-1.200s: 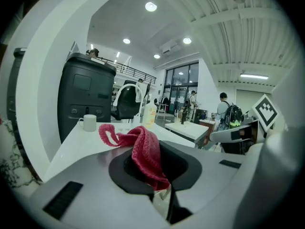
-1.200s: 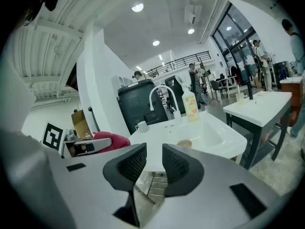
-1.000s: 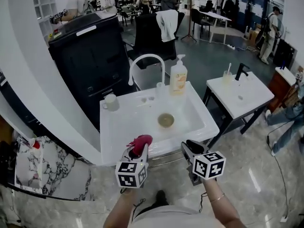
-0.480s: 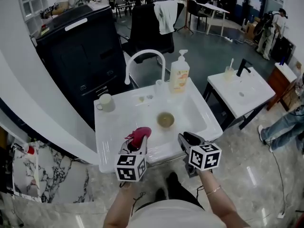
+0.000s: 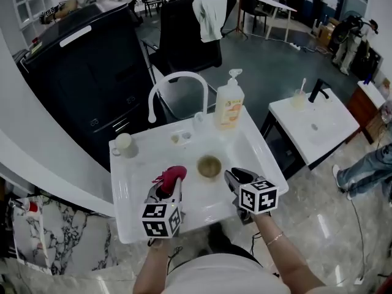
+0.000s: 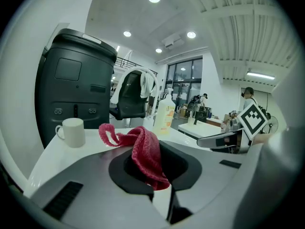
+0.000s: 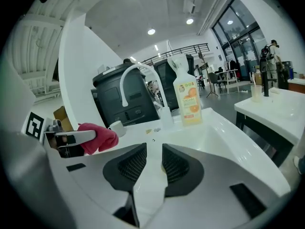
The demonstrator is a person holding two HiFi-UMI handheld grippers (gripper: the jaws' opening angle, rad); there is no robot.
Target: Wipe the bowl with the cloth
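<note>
A small brownish bowl (image 5: 209,166) sits in the middle of the white sink (image 5: 131,179). My left gripper (image 5: 169,185) hovers over the basin just left of the bowl, shut on a red cloth (image 5: 171,177) that bunches out past the jaws. In the left gripper view the cloth (image 6: 143,149) hangs between the jaws of that gripper (image 6: 153,162). My right gripper (image 5: 236,179) hovers just right of the bowl, a little nearer the sink's front edge. Its jaws stand slightly apart with nothing between them (image 7: 153,163).
A white faucet (image 5: 177,81) arches over the back of the sink. Beside it stand a soap pump bottle (image 5: 229,106) and a small glass (image 5: 199,120). A white mug (image 5: 124,144) sits at the back left corner. A second washstand (image 5: 312,124) is at the right.
Both grippers have moved forward from the sink's front edge to over the basin, either side of the bowl. The left one still holds the cloth.
</note>
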